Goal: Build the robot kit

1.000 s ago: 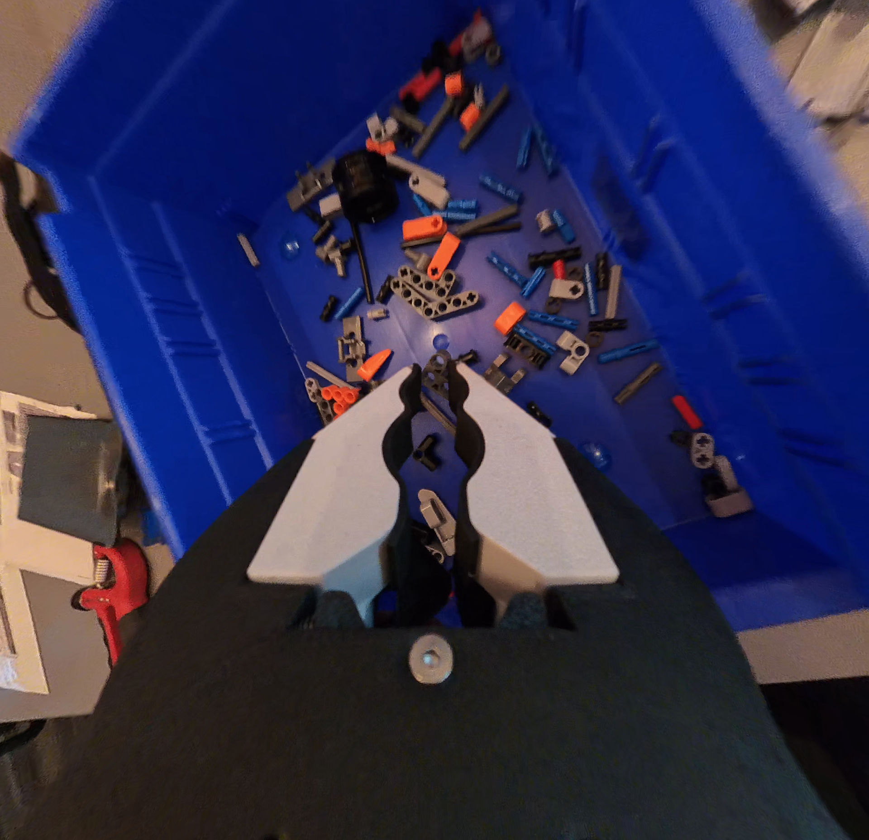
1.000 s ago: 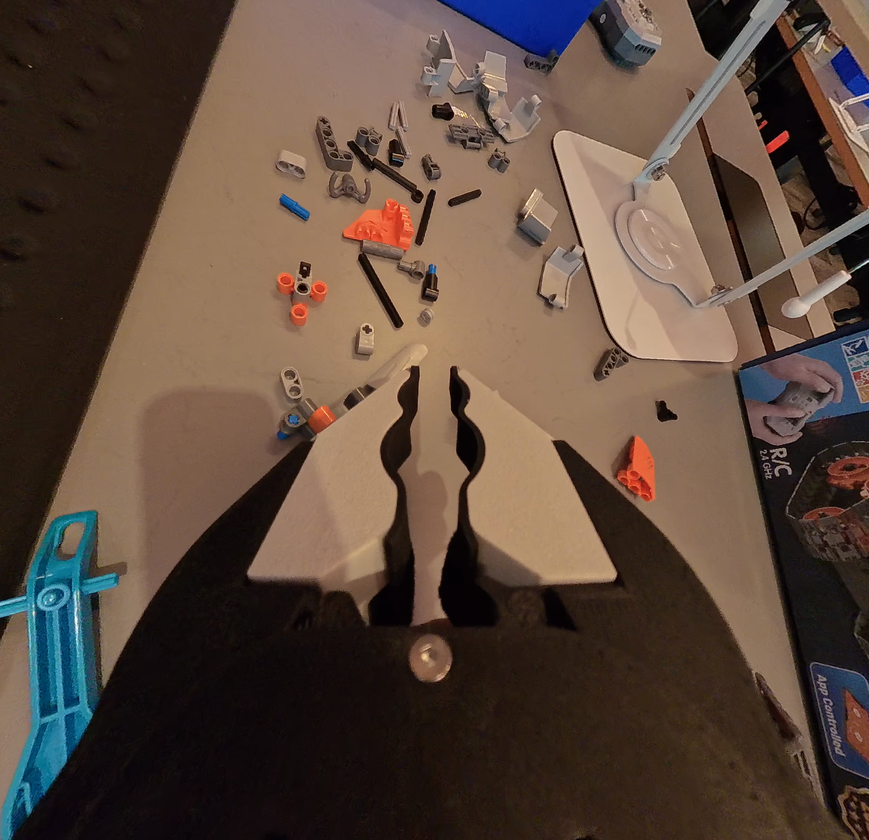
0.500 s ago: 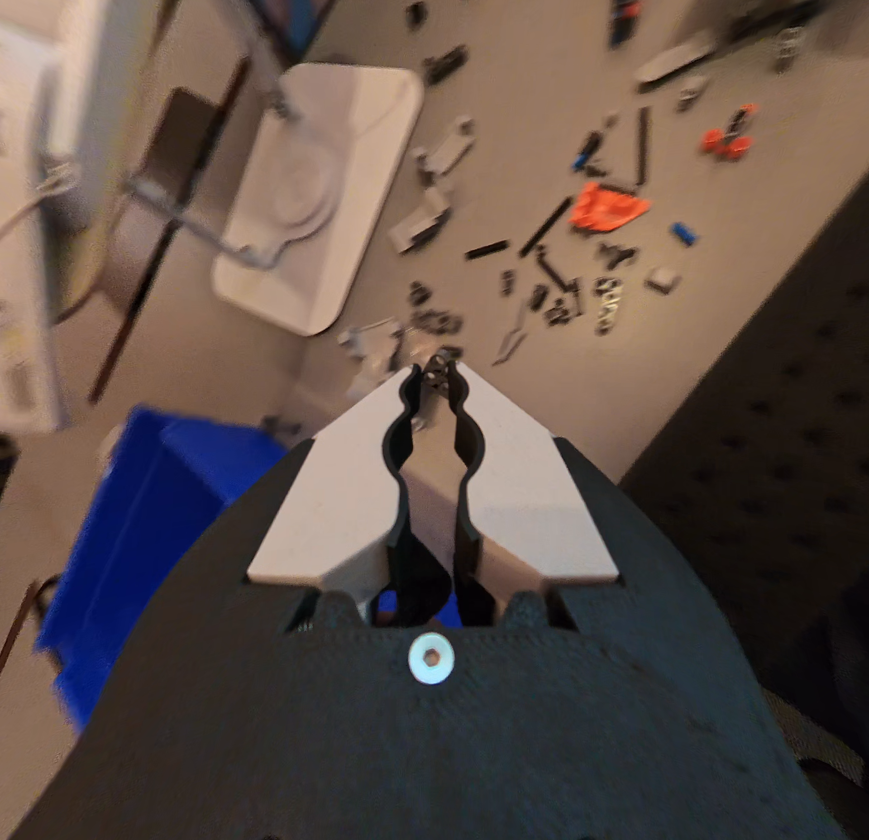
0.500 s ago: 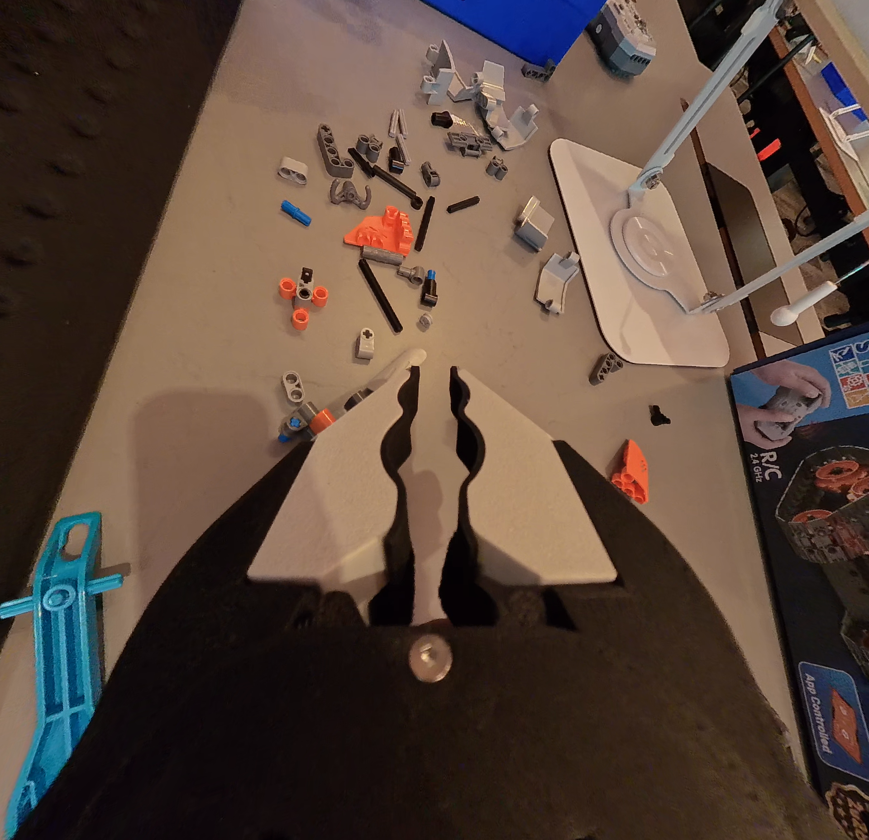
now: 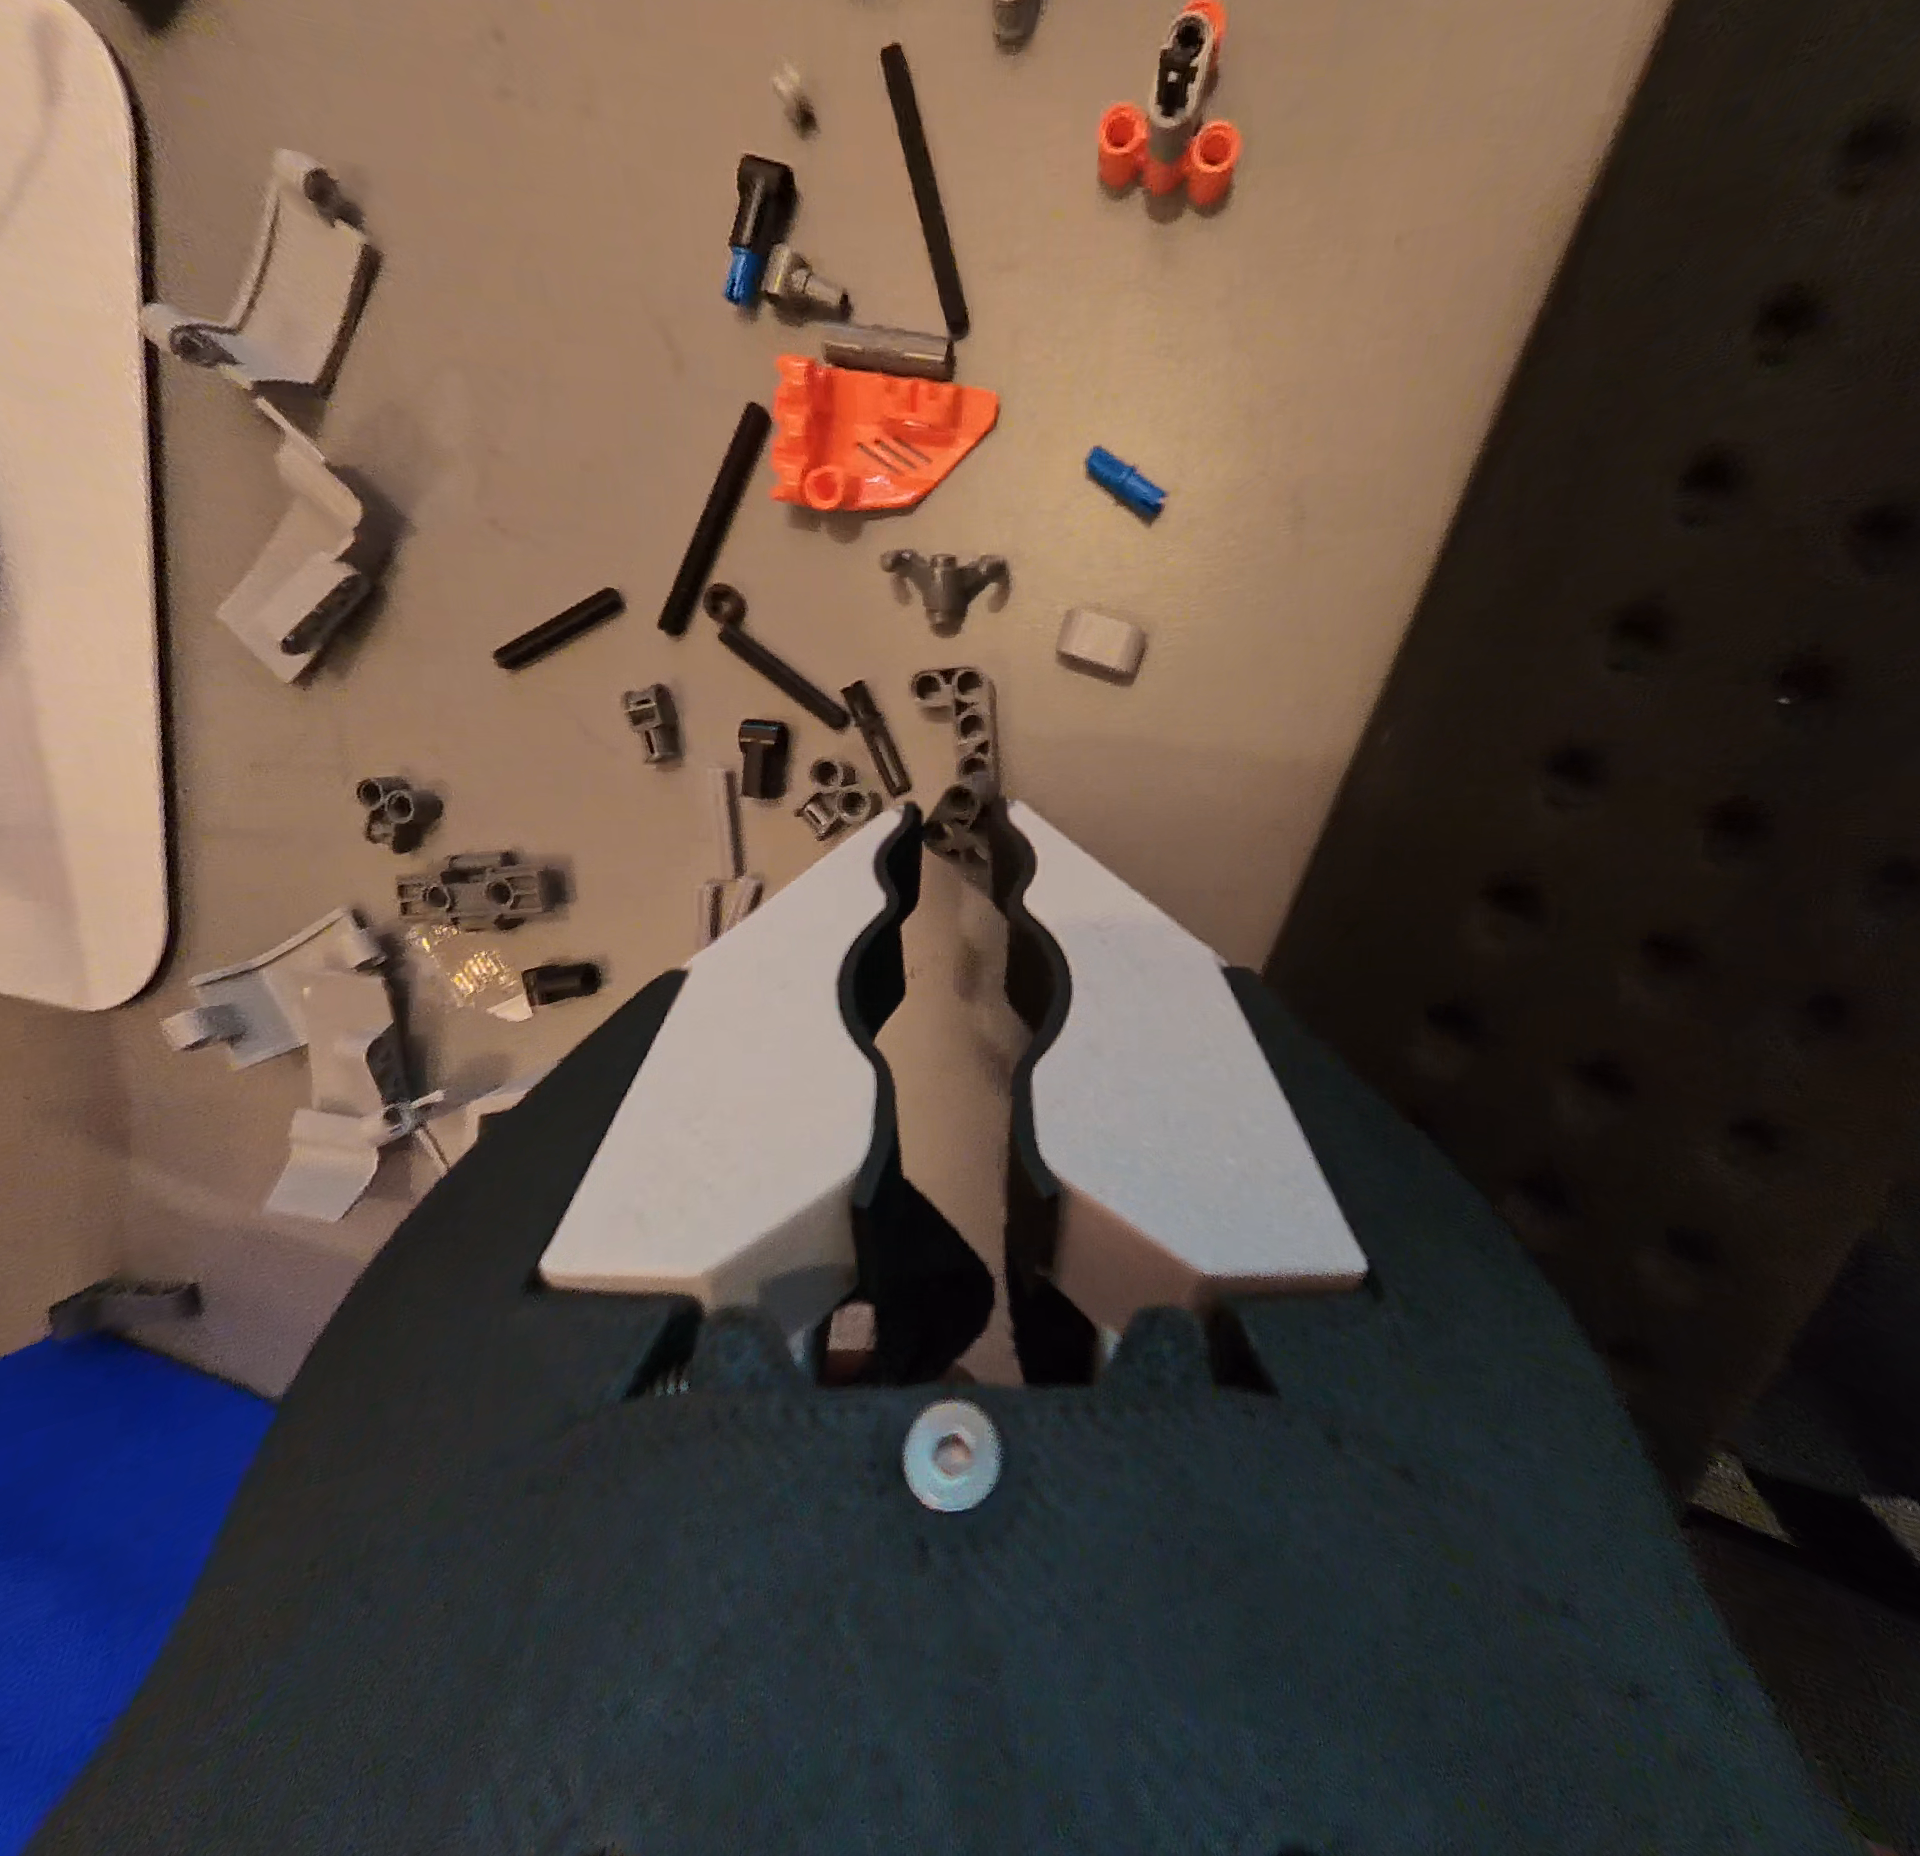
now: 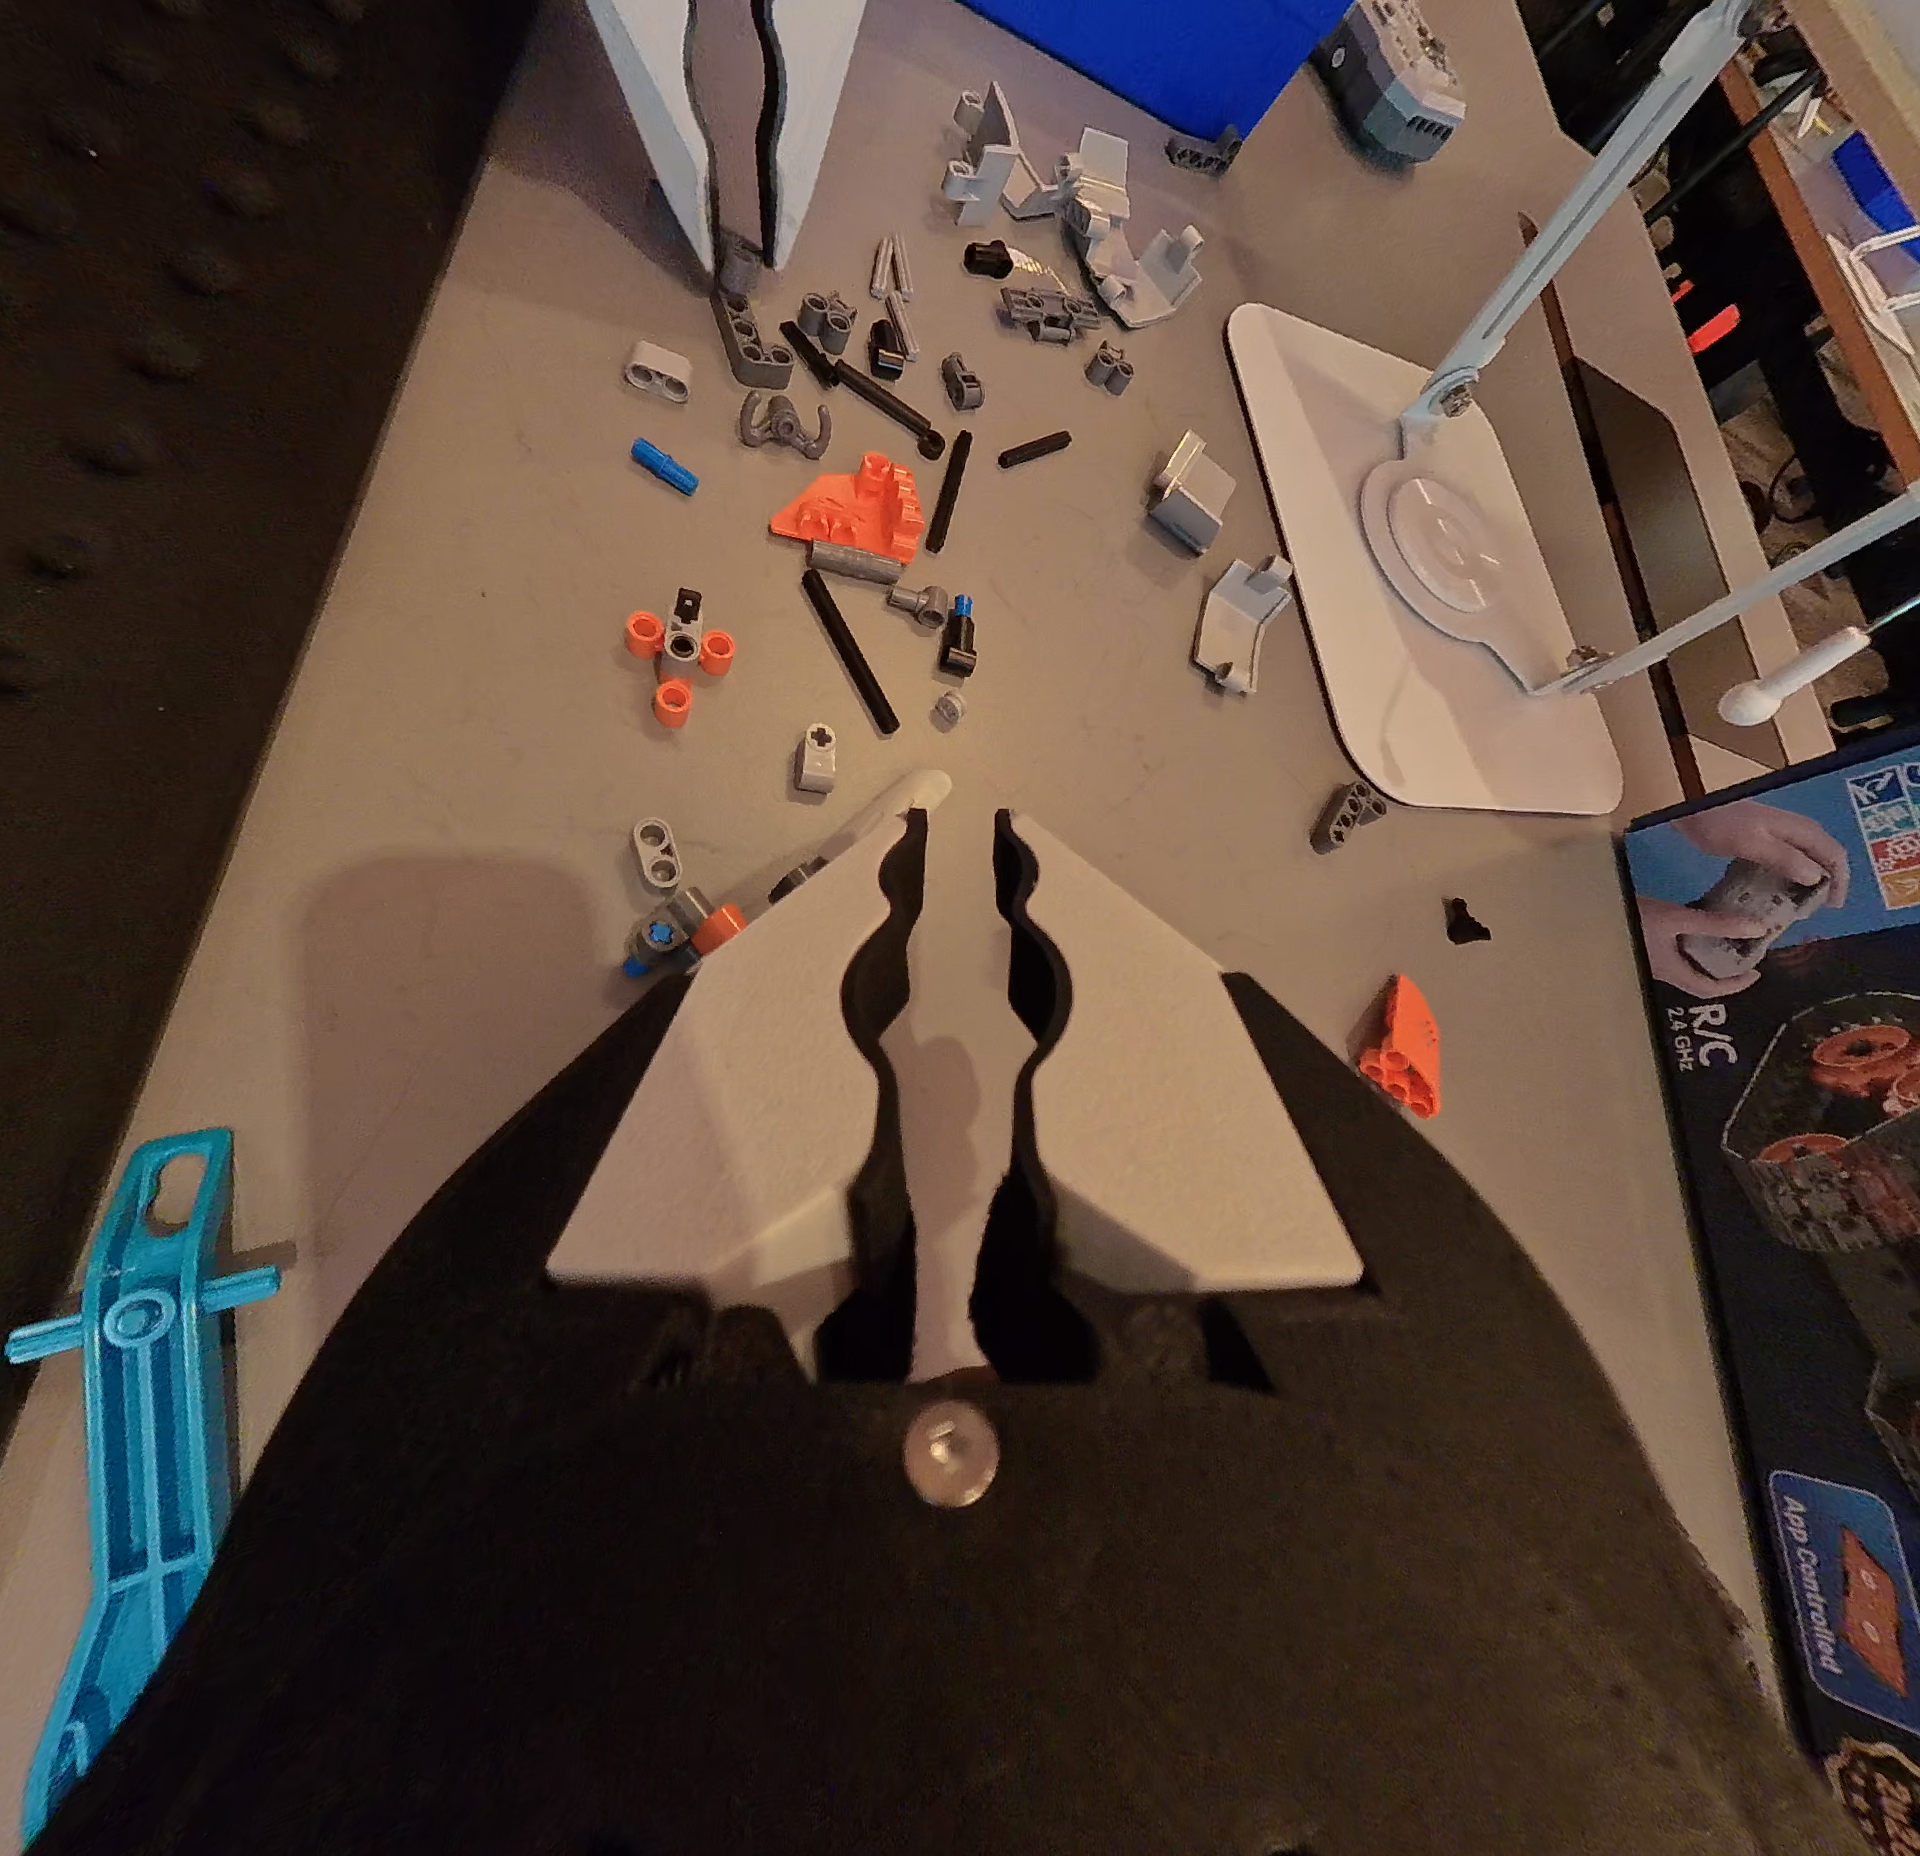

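My left gripper is shut on a small dark grey connector piece, held at its tips low over the tan table. It also shows at the top of the right wrist view, with the piece just above a bent grey beam. That beam lies right ahead of the left tips. An orange panel lies farther on. My right gripper is slightly open and empty, hovering near a white-tipped axle assembly.
Several small grey, black, orange and blue parts are scattered over the table. A white tray with a lamp stand is at right, a blue bin at the far end, a printed box at right, a teal tool at left. Black foam borders the table. One gripper's finger ends stand about 20 cm off the other's.
My left gripper came out of the blue bin with the small grey piece, swung over the table and came down by the bent grey beam. My right gripper barely moved.
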Action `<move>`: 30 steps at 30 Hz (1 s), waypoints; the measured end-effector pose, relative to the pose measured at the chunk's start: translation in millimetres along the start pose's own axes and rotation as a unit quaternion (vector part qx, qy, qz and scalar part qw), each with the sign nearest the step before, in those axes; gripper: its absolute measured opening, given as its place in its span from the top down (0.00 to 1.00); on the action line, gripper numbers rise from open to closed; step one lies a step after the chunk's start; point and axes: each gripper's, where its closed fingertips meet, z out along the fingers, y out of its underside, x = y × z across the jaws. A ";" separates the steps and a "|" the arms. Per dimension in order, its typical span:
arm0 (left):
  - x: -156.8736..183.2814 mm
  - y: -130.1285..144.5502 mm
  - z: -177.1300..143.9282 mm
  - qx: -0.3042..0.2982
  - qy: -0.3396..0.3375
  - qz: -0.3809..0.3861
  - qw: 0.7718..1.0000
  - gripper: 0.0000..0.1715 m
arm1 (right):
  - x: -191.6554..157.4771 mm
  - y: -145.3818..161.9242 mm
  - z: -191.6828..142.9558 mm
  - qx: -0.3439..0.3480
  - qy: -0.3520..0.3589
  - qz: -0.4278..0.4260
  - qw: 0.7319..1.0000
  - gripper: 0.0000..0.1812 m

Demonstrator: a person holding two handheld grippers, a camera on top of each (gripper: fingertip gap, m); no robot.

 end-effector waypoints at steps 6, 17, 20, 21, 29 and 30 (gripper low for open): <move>-7.1 2.6 -9.8 0.022 -0.017 -0.015 0.999 0.88 | -0.6 -0.1 0.2 -0.001 0.000 -0.001 1.000 0.94; -51.8 33.1 -5.1 -0.035 -0.112 -0.037 0.992 0.92 | -0.1 -0.1 -0.4 -0.002 0.001 -0.003 1.000 0.94; -47.4 32.4 0.9 -0.032 -0.090 -0.031 0.995 0.91 | 0.0 0.1 -0.4 -0.001 0.001 -0.002 1.000 0.94; -46.9 31.1 2.2 -0.029 -0.085 -0.031 0.995 0.93 | 0.1 0.2 -0.4 -0.001 0.001 -0.002 1.000 0.94; -43.8 27.3 5.5 -0.025 -0.058 -0.029 0.998 0.98 | -0.5 1.9 0.3 -0.004 -0.002 -0.001 1.000 0.94; -43.3 26.6 5.7 -0.023 -0.057 -0.030 0.998 0.99 | -0.4 1.7 0.2 -0.003 -0.002 -0.001 1.000 0.94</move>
